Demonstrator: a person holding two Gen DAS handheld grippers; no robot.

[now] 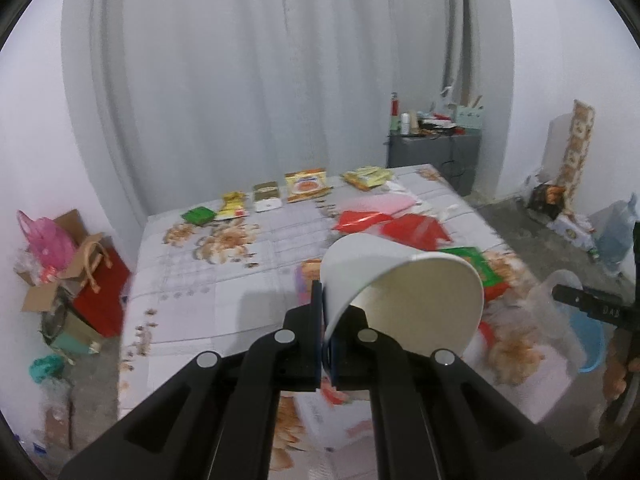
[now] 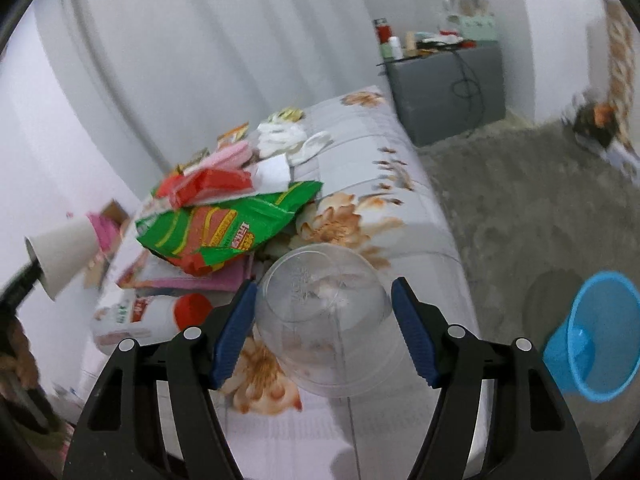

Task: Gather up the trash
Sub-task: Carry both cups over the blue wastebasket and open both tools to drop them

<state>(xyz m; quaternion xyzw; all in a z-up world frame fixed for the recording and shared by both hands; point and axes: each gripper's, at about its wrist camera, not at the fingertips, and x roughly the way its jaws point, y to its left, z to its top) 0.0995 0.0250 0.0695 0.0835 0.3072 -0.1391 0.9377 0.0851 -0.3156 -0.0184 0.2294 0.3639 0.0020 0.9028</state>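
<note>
My left gripper (image 1: 323, 304) is shut on the wall of a white paper cup (image 1: 420, 300), which tilts with its open mouth toward the camera, held above the floral tablecloth (image 1: 224, 280). The same paper cup (image 2: 64, 256) shows at the left edge of the right wrist view. My right gripper (image 2: 320, 292) holds a clear plastic cup (image 2: 324, 320) lying on its side, both blue pads (image 2: 236, 320) pressing its walls, over the table's near right part. A blue bin (image 2: 588, 340) stands on the floor to the right of the table.
A green snack bag (image 2: 224, 228), red wrappers (image 2: 208, 188), pink sheets and white tissue (image 2: 288, 140) are piled on the table. Several packets (image 1: 304, 186) line the far edge. A grey cabinet (image 2: 448, 88) stands behind. Boxes and bags (image 1: 72, 272) sit on the floor at left.
</note>
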